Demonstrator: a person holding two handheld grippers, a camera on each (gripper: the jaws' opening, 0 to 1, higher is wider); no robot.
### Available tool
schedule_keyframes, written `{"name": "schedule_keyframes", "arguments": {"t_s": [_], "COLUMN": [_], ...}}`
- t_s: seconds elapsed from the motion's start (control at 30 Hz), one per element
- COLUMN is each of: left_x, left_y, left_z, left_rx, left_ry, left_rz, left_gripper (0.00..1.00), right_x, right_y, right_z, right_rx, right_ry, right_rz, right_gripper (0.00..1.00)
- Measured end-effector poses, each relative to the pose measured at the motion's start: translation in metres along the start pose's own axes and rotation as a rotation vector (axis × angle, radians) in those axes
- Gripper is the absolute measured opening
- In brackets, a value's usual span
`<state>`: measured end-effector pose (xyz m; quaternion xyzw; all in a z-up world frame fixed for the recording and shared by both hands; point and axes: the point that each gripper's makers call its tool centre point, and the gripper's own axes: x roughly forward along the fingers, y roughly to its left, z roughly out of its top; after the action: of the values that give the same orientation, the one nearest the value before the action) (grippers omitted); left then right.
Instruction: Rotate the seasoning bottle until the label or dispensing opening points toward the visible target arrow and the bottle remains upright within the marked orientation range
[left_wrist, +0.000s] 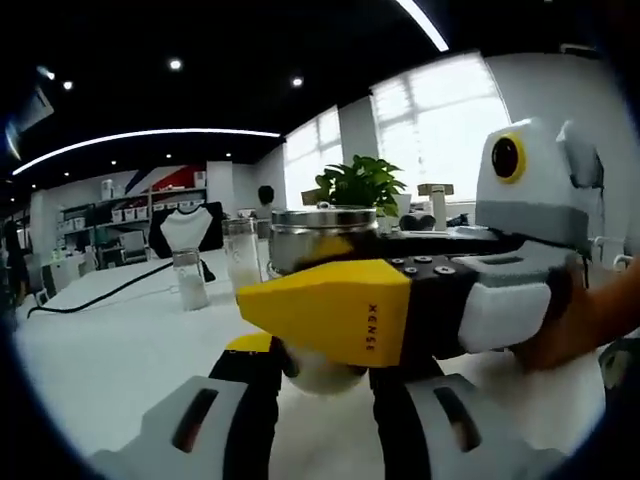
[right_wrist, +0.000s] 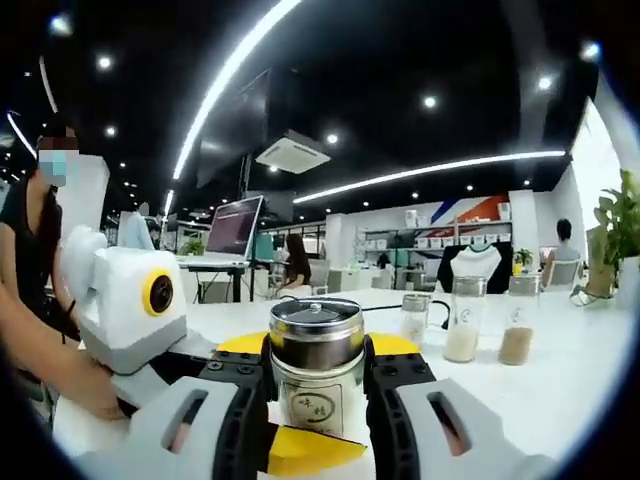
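In the left gripper view the left gripper (left_wrist: 318, 385) has its two black-and-grey fingers (left_wrist: 245, 405) rising from six o'clock, set well apart on either side of a pale rounded base that sits low between them; the right gripper's yellow finger (left_wrist: 335, 310) crosses in front and hides the contact, so I cannot tell whether the left fingers are pressing anything. The right gripper's white body (left_wrist: 535, 180) comes in from three o'clock, a hand (left_wrist: 585, 320) behind it. Above the yellow finger, at centre, shows the metal lid of the seasoning bottle (left_wrist: 322, 228). At nine o'clock of it stand two clear glass jars (left_wrist: 190, 278) on the white table (left_wrist: 110, 350), a black cable (left_wrist: 110, 290) running past them. A potted plant (left_wrist: 360, 183) sits at twelve o'clock of the bottle.

In the right gripper view the right gripper (right_wrist: 316, 395) has its fingers closed against both sides of the seasoning bottle (right_wrist: 317, 365), which stands upright at six o'clock, silver lid on top, label facing the camera. The left gripper (right_wrist: 135, 300) enters from nine o'clock, held by a person (right_wrist: 30, 280). At three o'clock of the bottle stand three glass jars (right_wrist: 462, 318) with pale and brown contents.
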<state>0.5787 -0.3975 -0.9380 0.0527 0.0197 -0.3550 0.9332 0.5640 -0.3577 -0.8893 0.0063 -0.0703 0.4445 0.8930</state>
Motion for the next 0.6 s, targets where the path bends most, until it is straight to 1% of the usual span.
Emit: {"name": "schedule_keyframes", "arguments": {"t_s": [0.03, 0.07, 0.1, 0.23, 0.27, 0.4, 0.43, 0.47, 0.5, 0.53, 0.6], "left_x": [-0.002, -0.003, -0.004, -0.006, -0.007, -0.010, -0.009, -0.008, -0.007, -0.007, -0.009], "left_y": [-0.001, -0.001, -0.002, -0.006, -0.010, -0.018, -0.018, -0.018, -0.019, -0.020, -0.025], "left_z": [0.004, 0.006, 0.006, 0.003, 0.003, 0.007, 0.007, 0.006, 0.006, 0.007, 0.008], "left_rx": [-0.023, -0.042, -0.059, -0.039, -0.034, -0.029, -0.018, -0.018, -0.035, -0.043, -0.016], "left_ry": [-0.022, -0.031, -0.035, -0.023, -0.020, -0.044, -0.044, -0.044, -0.046, -0.051, -0.063], "left_rz": [-0.011, -0.018, -0.028, -0.030, -0.048, -0.090, -0.084, -0.088, -0.104, -0.112, -0.129], "left_gripper": [0.36, 0.36, 0.36, 0.36, 0.36, 0.36, 0.36, 0.36, 0.36, 0.36, 0.36], "right_x": [-0.001, -0.002, -0.002, -0.002, -0.003, -0.005, -0.004, -0.004, -0.004, -0.004, -0.007], "right_y": [0.003, 0.006, 0.006, 0.006, 0.007, 0.015, 0.015, 0.015, 0.015, 0.016, 0.016], "right_z": [0.004, 0.007, 0.007, 0.004, 0.003, 0.006, 0.006, 0.007, 0.007, 0.010, 0.013], "right_rx": [0.000, 0.011, 0.019, 0.021, 0.029, 0.009, -0.007, -0.005, 0.002, 0.027, 0.047], "right_ry": [-0.027, -0.044, -0.044, -0.031, -0.015, -0.016, -0.017, -0.017, -0.020, -0.030, -0.042], "right_rz": [0.018, 0.038, 0.045, 0.062, 0.065, 0.097, 0.099, 0.103, 0.110, 0.124, 0.139], "right_gripper": [0.34, 0.34, 0.34, 0.34, 0.34, 0.36, 0.37, 0.37, 0.38, 0.38, 0.38]}}
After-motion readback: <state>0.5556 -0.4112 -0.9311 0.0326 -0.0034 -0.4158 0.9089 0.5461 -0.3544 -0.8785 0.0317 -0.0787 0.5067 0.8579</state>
